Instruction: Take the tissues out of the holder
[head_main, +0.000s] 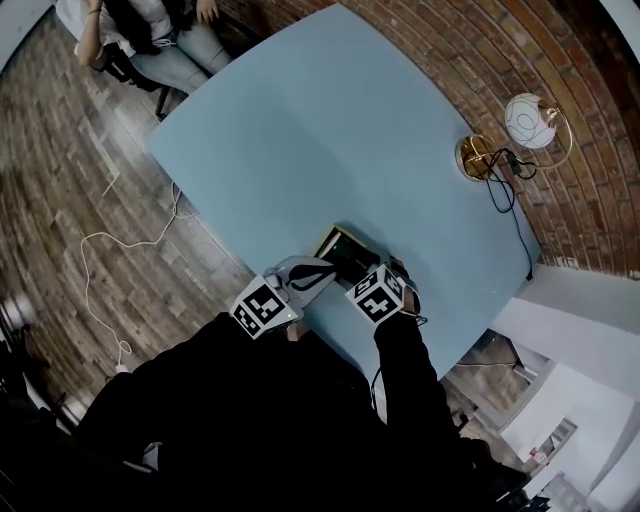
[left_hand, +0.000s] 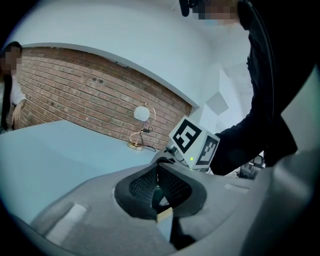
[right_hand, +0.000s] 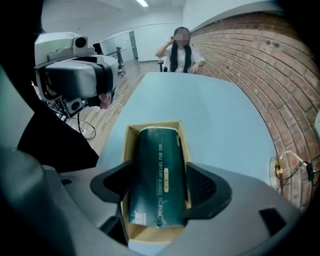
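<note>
A dark green tissue pack (right_hand: 157, 170) lies lengthwise in a shallow tan wooden holder (right_hand: 150, 125) on the pale blue table (head_main: 330, 130), near its front edge. My right gripper (right_hand: 156, 187) is open and straddles the pack's near half, one pad on each long side. In the head view the pack (head_main: 352, 255) and holder (head_main: 325, 243) sit just beyond both grippers. My left gripper (left_hand: 158, 172) is shut, with a tan bit of the holder (left_hand: 164, 214) showing between its pads. It reaches in from the left (head_main: 312, 272), close beside the right gripper (head_main: 362, 265). The holder's near end is hidden.
A brass lamp with a white globe (head_main: 530, 120) stands at the table's right edge, its black cable (head_main: 515, 215) trailing along that side. A person sits at the far end (head_main: 160, 30). A brick wall (head_main: 450, 50) runs along the right; a white cord lies on the wooden floor (head_main: 110, 250).
</note>
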